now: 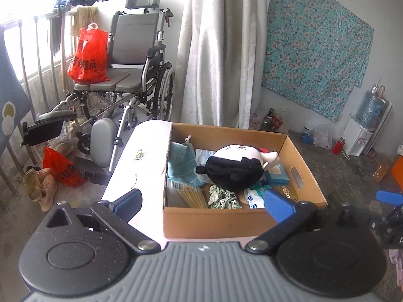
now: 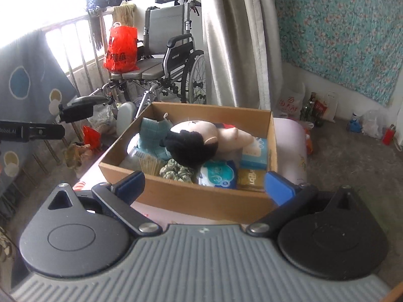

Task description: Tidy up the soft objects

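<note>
Left gripper [image 1: 204,201] and right gripper [image 2: 205,185] both angled down toward the cardboard box [image 1: 216,220], fingers spread wide, nothing between them. Both sit short of the box's near wall. Box on a pale table [image 1: 141,151], bare surface to its left. Black-and-white plush toy [image 1: 233,167] lies in the box on top of a teal cloth [image 1: 181,166], green scrunchie [image 1: 223,197] and wipes packs.

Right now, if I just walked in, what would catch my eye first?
Probably the black-and-white plush toy lying on top of packets and cloths in the open cardboard box on the table. Behind it, by the window railing, stands a grey wheelchair with a bright red plastic bag on its seat. A turquoise floral cloth hangs on the right wall.
</note>
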The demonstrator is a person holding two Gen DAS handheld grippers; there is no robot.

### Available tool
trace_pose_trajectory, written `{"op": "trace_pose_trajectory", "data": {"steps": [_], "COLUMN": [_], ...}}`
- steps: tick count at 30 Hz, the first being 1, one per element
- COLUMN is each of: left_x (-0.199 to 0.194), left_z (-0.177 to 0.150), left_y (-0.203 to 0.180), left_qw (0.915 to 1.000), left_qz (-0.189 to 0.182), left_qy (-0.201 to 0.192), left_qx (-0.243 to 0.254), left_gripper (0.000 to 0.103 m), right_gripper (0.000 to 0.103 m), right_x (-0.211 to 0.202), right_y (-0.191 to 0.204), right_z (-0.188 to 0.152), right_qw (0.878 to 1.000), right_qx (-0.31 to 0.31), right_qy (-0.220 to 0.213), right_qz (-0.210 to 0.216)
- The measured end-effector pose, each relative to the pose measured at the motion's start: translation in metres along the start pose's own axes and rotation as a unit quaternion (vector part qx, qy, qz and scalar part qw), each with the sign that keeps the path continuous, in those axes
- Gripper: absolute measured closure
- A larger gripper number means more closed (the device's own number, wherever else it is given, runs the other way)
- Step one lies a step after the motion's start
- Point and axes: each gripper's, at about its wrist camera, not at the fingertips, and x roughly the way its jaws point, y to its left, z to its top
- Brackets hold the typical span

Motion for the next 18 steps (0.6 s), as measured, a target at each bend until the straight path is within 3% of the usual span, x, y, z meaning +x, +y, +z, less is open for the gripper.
{"op": "trace_pose_trajectory", "data": {"steps": [4,7,9,12,15,18], "left_x": [-0.016,-0.028,-0.033,-0.033,-0.027,-0.015], "left_z": [-0.021,-0.032,-0.037,-0.039,-0.041,-0.041], "left_y": [0.0,-0.01,-0.018,-0.024,-0.027,-0.031], "left_qw": [0.9993,0.9985,0.9973,0.9975,0.9979,0.997], "left_qz": [0.021,0.053,0.072,0.067,0.062,0.074], "left_qy": [0.01,0.007,0.011,0.018,0.019,0.018], "left_qx": [-0.028,-0.006,0.01,0.008,0.0,0.014], "left_gripper": [0.0,0.0,0.0,0.0,0.0,0.0], "right_gripper": [0.001,0.001,0.001,0.001,0.001,0.001], "right_x": [-0.015,-0.024,-0.03,-0.035,-0.042,-0.041], "right_y": [0.024,0.037,0.046,0.054,0.054,0.047], "right_z": [-0.027,-0.039,-0.042,-0.037,-0.027,-0.018], "right_qw": [0.999,0.996,0.992,0.985,0.982,0.986], "right_qx": [0.008,0.012,-0.007,-0.026,-0.019,0.007], "right_qy": [0.025,0.04,0.031,0.008,-0.019,-0.024], "right_qz": [-0.034,-0.077,-0.119,-0.172,-0.185,-0.166]}}
